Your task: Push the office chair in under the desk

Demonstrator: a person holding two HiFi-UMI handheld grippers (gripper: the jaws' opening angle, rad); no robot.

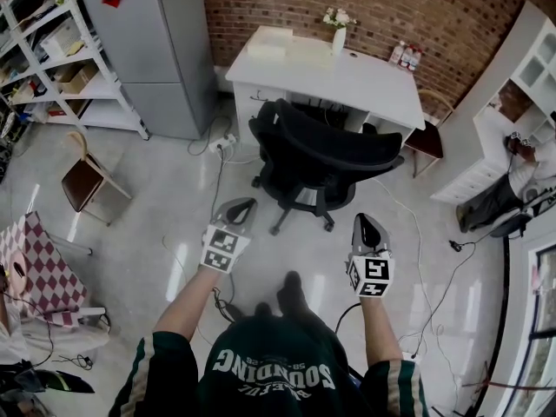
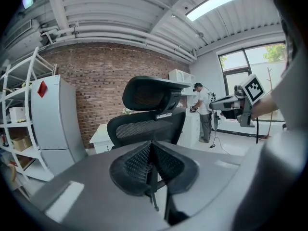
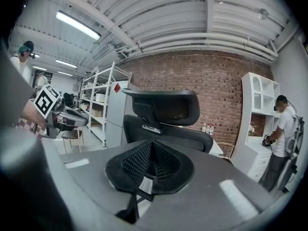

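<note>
1. Head view: the black mesh-backed office chair [image 1: 326, 159] stands just in front of the white table [image 1: 373, 81], with its back toward the person. The left tool [image 1: 236, 211] and right tool [image 1: 368, 231] point at the chair's back, near it but apart (neither touches).
2. Left gripper view: the left tool's jaws are closed together on nothing, and the chair's backrest and headrest rise straight ahead beyond the tips.
3. Right gripper view: the right tool's jaws are likewise pressed together and empty, with the chair directly ahead.

Bright ceiling strip lights [image 2: 216, 3], glare on the glossy floor [image 1: 182, 276], fisheye-warped edges.
</note>
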